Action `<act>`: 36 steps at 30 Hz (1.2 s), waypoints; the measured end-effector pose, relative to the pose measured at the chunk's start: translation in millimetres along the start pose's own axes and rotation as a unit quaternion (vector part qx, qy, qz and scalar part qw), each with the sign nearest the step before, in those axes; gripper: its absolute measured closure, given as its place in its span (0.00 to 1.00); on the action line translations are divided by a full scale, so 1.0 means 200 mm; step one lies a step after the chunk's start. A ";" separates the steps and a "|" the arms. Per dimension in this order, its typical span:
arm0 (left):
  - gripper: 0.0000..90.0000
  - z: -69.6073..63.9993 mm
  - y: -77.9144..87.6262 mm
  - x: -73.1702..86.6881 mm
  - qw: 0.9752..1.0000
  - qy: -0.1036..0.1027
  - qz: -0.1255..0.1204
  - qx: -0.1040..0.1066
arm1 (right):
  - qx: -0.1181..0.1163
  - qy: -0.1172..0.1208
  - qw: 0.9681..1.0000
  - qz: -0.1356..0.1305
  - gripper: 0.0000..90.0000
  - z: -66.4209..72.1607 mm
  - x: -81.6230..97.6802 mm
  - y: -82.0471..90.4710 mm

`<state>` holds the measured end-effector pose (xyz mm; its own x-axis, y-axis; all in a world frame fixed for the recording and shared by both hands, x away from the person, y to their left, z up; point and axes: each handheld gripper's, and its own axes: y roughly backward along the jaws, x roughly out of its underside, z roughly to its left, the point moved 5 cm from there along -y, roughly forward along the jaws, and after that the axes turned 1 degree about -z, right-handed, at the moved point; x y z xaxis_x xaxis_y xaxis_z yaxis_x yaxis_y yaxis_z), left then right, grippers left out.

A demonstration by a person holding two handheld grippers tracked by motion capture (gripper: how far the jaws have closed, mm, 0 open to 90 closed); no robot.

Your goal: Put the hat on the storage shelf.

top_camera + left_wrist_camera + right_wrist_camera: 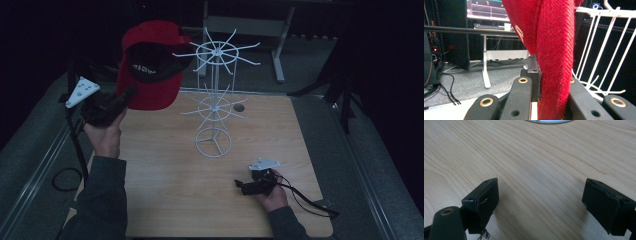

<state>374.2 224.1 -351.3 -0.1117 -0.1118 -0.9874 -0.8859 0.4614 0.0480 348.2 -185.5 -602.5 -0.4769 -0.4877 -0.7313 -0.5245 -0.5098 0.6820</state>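
left gripper (pixel 120 100) clamped the brim of the red cap (pixel 150 65), held aloft just left of the white rack's (pixel 216 95) upper hooks; crown opening faced the rack. right gripper (pixel 245 186) rested open, well apart.

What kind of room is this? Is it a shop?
Probably not a shop; it looks more like a lab or workshop. A wooden table holds one white wire rack, a computer screen glows on a desk behind, and cables trail on the floor.
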 end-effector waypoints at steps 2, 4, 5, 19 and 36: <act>0.95 0.00 0.00 0.03 1.000 0.001 0.000 0.000 | 0.000 0.000 1.000 0.000 0.15 0.00 0.00 0.00; 0.95 0.01 0.00 0.08 1.000 0.002 0.001 0.001 | 0.000 0.000 1.000 0.000 0.15 0.00 0.00 0.00; 0.95 0.01 0.00 0.10 1.000 0.003 0.002 0.002 | 0.000 0.000 1.000 0.000 0.15 0.00 0.00 0.00; 0.95 0.03 -0.02 0.37 0.999 0.012 0.042 0.010 | 0.000 0.001 1.000 0.000 0.15 0.00 0.00 0.00; 0.79 -0.02 0.00 0.47 0.996 0.003 0.080 0.040 | 0.000 -0.001 1.000 0.000 0.15 0.00 0.00 0.00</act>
<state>362.0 209.8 -444.5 -0.2514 -0.0363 -0.9672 -0.8178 0.5425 0.1922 348.0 -185.4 -602.5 -0.4781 -0.4863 -0.7313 -0.5239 -0.5104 0.6819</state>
